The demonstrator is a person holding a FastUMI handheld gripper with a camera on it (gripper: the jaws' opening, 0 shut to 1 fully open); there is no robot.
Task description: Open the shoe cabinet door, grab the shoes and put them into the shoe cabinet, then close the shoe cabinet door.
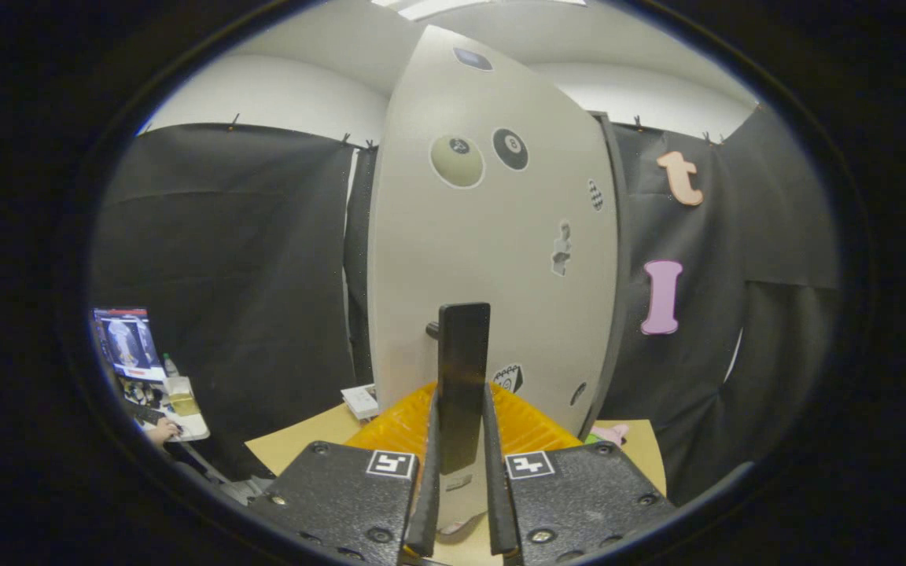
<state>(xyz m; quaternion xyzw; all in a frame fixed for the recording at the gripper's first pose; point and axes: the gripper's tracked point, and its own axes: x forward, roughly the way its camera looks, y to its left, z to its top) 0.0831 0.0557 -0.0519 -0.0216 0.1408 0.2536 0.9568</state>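
Observation:
The shoe cabinet door (492, 259) is a pale grey panel with round and small stickers, standing upright straight ahead. A dark flat bar handle (463, 369) sticks out from it, held off the panel by a short post. My gripper (462, 440) is shut on that handle: the bar sits between the two fingers (429, 472) and both press against its sides. No shoes are visible; the handle and fingers hide what lies right below.
An orange ribbed tray or basket (532, 428) sits on a tan table (303, 440) behind the fingers. A small white box (361, 401) lies left of the door. At far left a person's hand (160, 431) rests at a desk with a screen (127, 342).

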